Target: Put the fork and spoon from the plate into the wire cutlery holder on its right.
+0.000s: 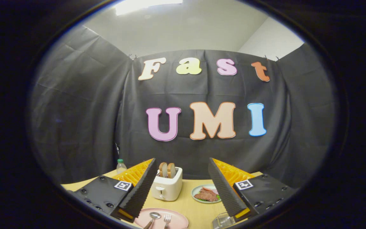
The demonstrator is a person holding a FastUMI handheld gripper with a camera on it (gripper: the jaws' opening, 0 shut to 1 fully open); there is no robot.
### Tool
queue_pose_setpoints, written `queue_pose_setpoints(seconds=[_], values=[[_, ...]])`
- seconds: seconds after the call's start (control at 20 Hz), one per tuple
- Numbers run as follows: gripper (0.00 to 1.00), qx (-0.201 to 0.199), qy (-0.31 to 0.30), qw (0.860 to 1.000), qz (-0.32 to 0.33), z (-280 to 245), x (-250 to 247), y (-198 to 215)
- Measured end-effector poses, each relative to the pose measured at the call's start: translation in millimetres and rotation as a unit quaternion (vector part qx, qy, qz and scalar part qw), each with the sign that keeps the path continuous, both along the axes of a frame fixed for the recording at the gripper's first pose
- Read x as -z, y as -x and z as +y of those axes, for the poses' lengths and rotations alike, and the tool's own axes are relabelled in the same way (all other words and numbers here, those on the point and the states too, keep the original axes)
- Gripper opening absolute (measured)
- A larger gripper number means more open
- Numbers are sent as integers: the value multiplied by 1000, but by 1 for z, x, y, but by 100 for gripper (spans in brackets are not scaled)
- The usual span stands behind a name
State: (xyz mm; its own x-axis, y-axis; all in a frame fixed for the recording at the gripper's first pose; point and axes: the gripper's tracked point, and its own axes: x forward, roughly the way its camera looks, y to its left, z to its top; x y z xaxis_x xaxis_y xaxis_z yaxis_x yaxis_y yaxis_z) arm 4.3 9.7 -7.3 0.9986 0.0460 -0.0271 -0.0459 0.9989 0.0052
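A pink plate point(178, 219) lies on the wooden table between my fingers, close under them. On it rest a metal spoon point(153, 216) on the left and a metal fork point(167, 218) beside it, both with heads pointing away from me. My gripper point(183, 208) hangs above the plate, open wide, with nothing between the fingers. A clear-looking corner of a holder point(221, 220) peeks out under the right finger point(226, 190), to the right of the plate; most of it is hidden.
A white toaster point(167, 187) with two bread slices stands beyond the plate. To its right sits a small plate of meat and greens point(206, 194). A small bottle with a green cap point(120, 166) stands at the far left by the wall.
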Motion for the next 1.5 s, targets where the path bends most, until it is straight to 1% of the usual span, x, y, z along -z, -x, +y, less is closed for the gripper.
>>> queue_pose_setpoints(seconds=[0.2,0.4,0.55,0.75,1.05,1.25,1.5], values=[[100,-17,-1,1000,15,12,12,-1],[100,-41,-5,998,54,25,46,1],[100,-50,-3,994,99,30,86,6],[100,-62,-6,984,167,35,139,15],[100,-87,27,960,264,48,224,34],[100,-85,49,941,323,46,273,46],[100,-88,65,917,385,44,317,58]])
